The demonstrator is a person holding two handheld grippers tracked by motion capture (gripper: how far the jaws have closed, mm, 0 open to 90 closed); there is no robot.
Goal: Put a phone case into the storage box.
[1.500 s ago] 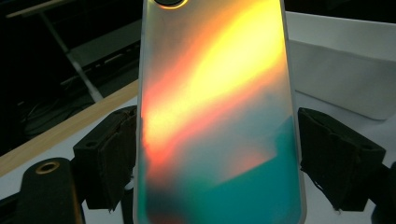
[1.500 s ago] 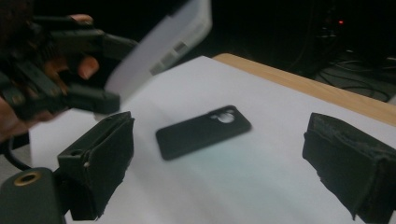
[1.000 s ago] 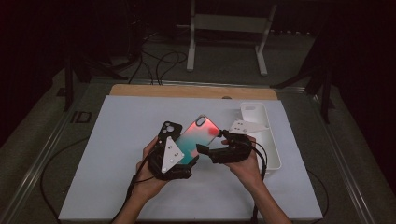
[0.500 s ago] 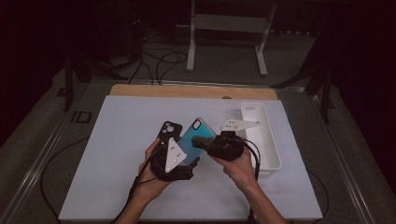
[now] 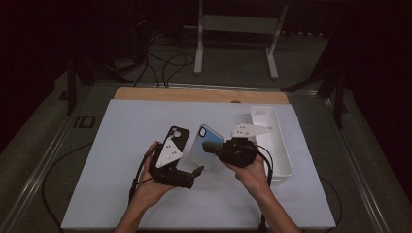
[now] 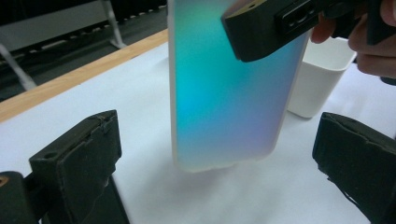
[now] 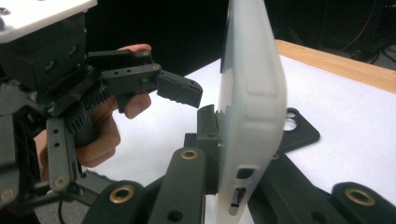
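While the right hand-held gripper (image 5: 217, 148) pinches the blue-green see-through phone case (image 5: 206, 148) standing tall just above the table (image 5: 121, 126), the left hand-held gripper (image 5: 187, 170), jaws just spread wide, sits beside its lower end.

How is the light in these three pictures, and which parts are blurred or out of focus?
High view: dim, with dark surroundings; the white table is evenly lit. Left gripper view: the iridescent phone case is fairly sharp, its near black jaws soft. Right gripper view: the case's pale edge looks bright and slightly soft, against a black background.
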